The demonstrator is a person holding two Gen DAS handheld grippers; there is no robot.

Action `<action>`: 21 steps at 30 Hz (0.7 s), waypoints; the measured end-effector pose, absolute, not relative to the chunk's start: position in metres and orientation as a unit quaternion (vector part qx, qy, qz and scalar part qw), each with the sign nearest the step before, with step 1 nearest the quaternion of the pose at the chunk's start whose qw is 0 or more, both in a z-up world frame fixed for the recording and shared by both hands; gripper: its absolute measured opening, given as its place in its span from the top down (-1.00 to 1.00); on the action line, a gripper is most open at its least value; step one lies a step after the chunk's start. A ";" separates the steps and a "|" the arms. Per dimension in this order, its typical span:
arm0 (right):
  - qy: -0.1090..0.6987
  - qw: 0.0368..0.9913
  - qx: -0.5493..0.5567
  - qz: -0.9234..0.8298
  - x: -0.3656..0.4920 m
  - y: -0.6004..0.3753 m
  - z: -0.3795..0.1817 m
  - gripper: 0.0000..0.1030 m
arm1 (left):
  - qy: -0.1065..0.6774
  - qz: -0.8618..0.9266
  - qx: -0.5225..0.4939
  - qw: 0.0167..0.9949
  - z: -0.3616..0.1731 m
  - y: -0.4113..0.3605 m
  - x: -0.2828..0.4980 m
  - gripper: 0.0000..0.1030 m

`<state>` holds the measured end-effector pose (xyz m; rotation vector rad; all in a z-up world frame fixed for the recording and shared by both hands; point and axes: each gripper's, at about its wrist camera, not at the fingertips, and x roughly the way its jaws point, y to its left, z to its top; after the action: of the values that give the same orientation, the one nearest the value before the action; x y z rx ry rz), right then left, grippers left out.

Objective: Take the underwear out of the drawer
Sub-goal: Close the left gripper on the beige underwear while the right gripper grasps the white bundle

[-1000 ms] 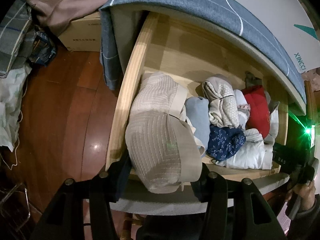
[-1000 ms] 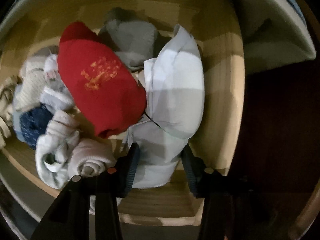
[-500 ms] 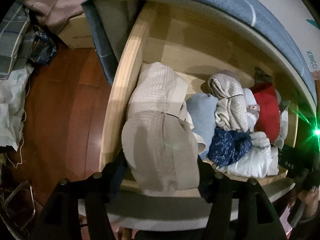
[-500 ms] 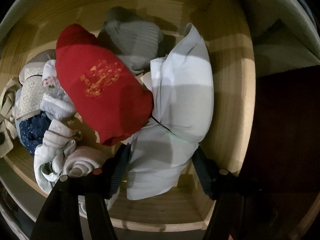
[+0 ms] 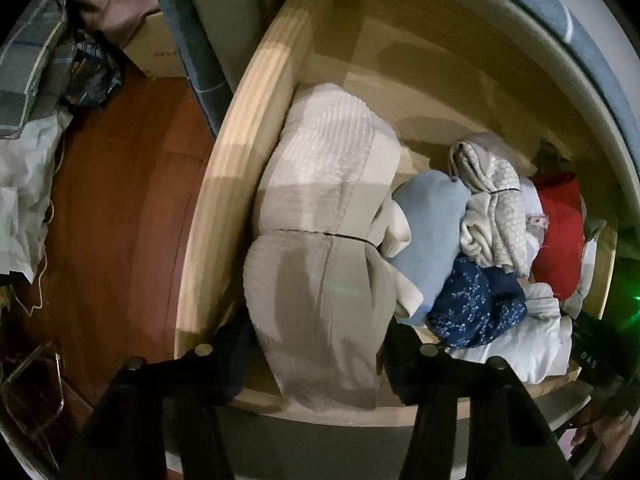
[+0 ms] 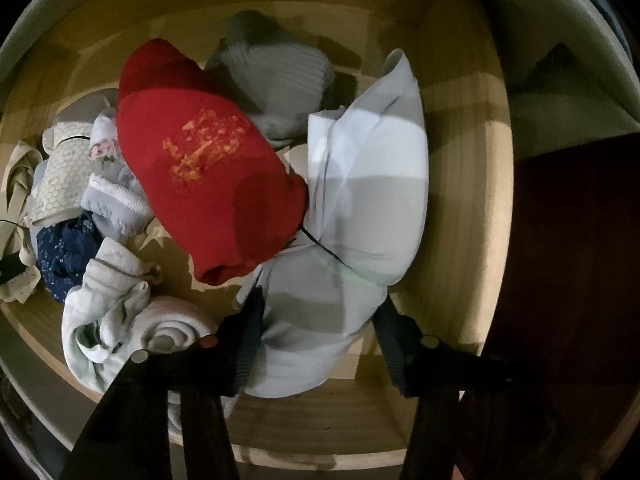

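Observation:
An open wooden drawer [image 5: 224, 184] holds several folded pieces of underwear. At its left end lies a beige ribbed bundle [image 5: 320, 240]. My left gripper [image 5: 320, 332] points down over it; its jaws are closing, with the near end of the bundle between the pads, which touch both its sides. At the drawer's [image 6: 472, 200] right end lies a pale blue bundle [image 6: 360, 200], beside a red piece [image 6: 208, 176]. My right gripper [image 6: 320, 308] is closing on the bundle's near end, which looks pinched between the pads.
Between the two bundles lie light blue [image 5: 432, 232], cream patterned [image 5: 496, 208], navy floral [image 5: 476, 304] and white rolled [image 6: 120, 320] pieces, and a grey one [image 6: 280, 76] at the back. A blue bedcover [image 5: 192, 40] overhangs the drawer. Wooden floor [image 5: 112, 200], a box and cloth piles lie left.
The left gripper has come down closer to the beige bundle. Both pairs of jaws spread wider half a second ago and have narrowed again around their bundles. The right gripper has stayed in place.

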<state>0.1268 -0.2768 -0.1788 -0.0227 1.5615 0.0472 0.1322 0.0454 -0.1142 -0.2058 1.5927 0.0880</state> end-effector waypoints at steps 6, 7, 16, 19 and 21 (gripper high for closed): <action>0.697 0.717 -0.007 0.015 0.109 -0.275 -0.172 0.33 | 0.702 0.031 -0.096 0.705 -0.105 0.044 0.125 0.00; 0.697 0.717 -0.004 0.014 0.106 -0.275 -0.172 0.36 | 0.699 0.030 -0.096 0.708 -0.103 0.046 0.124 0.00; 0.697 0.717 -0.016 0.007 0.082 -0.277 -0.174 0.43 | 0.669 0.004 -0.087 0.738 -0.058 0.047 0.114 0.04; 0.695 0.719 -0.020 0.002 0.074 -0.276 -0.175 0.43 | 0.659 -0.010 -0.088 0.747 -0.048 0.055 0.113 0.08; 0.693 0.721 -0.013 -0.001 0.069 -0.277 -0.175 0.44 | 0.655 -0.018 -0.092 0.750 -0.038 0.057 0.112 0.09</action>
<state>0.0689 -0.2774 -0.1748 -0.0289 1.5313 -0.0027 0.1123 0.0567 -0.0383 -0.2005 1.4309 -0.0396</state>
